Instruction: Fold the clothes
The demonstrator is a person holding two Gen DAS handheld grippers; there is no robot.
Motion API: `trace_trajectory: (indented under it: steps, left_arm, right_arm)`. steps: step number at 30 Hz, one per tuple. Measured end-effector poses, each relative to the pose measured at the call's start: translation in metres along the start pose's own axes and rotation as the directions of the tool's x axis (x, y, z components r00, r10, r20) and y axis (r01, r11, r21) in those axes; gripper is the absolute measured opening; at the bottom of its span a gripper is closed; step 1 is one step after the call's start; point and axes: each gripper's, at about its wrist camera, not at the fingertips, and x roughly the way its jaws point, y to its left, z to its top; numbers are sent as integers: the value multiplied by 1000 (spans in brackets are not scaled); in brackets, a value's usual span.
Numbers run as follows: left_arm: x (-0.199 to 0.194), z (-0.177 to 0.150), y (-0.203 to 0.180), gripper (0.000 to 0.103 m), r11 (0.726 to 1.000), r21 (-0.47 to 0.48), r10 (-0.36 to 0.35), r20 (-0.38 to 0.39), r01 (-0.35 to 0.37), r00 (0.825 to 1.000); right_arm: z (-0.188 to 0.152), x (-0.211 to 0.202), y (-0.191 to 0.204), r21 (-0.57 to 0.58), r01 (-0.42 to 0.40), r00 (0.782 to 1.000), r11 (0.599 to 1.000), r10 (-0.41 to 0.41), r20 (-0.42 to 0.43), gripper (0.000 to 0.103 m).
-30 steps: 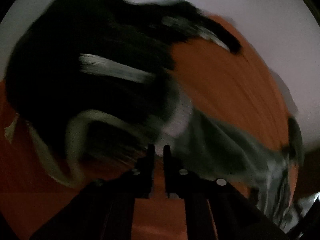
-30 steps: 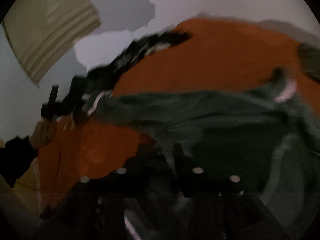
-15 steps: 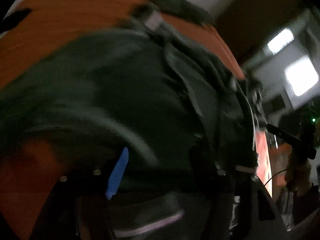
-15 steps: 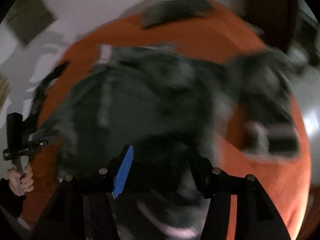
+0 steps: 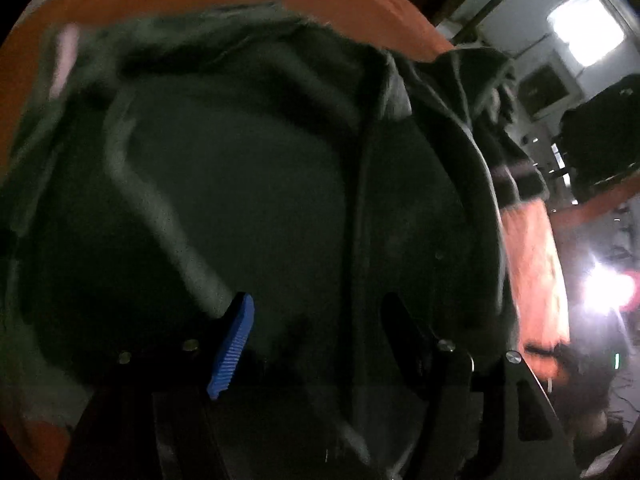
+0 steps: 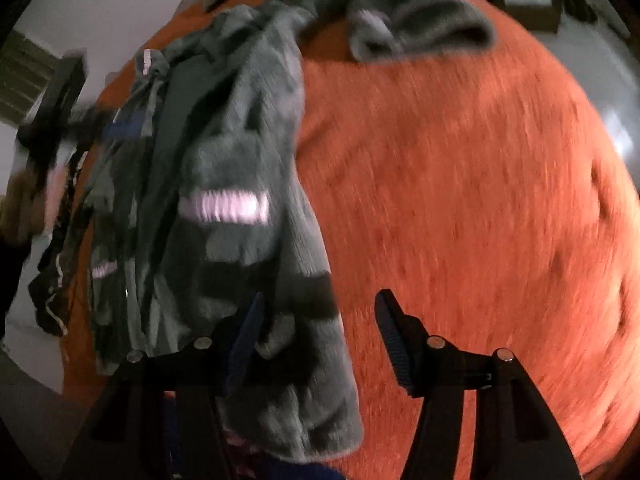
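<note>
1. right claw (image 6: 320, 328): its two fingers stand wide apart with nothing pinched between them. the left finger, with a blue ribbed pad, overlaps the lower hem of the grey fleece garment (image 6: 240, 184); the right finger sits over bare orange cover (image 6: 460, 200).
2. left claw (image 5: 316, 328): also spread wide, blue pad on the left finger, dark finger on the right. dark green-grey cloth (image 5: 240, 184) fills the gap and nearly the whole view; whether the fingers touch it cannot be told.
3. in the right wrist view the fleece garment lies bunched in a long strip down the left half of the orange cover, with a pale pink band across it and a smaller pink band lower to the left.
4. just left of that strip, at the cover's edge, a dark item with pale trim (image 6: 52, 280) hangs down; it is blurred.
5. further up the left edge, the other claw (image 6: 60, 112) shows as a dark blurred shape with a hand (image 6: 20, 208) below it.
6. far end of the cover: another grey fleece piece (image 6: 416, 20) lies heaped, with a pale patch.
7. in the left wrist view, beyond the cloth to the right, a dim room with bright lights (image 5: 588, 32).
</note>
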Motion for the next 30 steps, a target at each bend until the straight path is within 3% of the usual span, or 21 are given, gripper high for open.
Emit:
trace_trajectory:
  steps: [11, 14, 23, 27, 30]
  left_arm:
    - [68, 92, -48, 68, 997, -58, 54, 80, -50, 995]
    - [65, 86, -45, 13, 991, -116, 86, 118, -72, 989]
    - [-22, 21, 14, 11, 976, -219, 47, 263, 12, 964]
    - [-17, 7, 56, 16, 964, -238, -65, 220, 119, 973]
    - [-1, 17, 70, 20, 956, -273, -59, 185, 109, 981]
  right_arm:
    - [-6, -6, 0, -2, -1, 1000, 1000, 1, 31, 57]
    - [-6, -9, -1, 11, 2, 999, 1000, -2, 42, 57]
    - [-1, -3, 0, 5, 2, 999, 1000, -2, 47, 57]
    - [-6, 5, -7, 10, -7, 1000, 1000, 7, 9, 57]
    - [-7, 12, -12, 18, -9, 1000, 1000, 10, -28, 57]
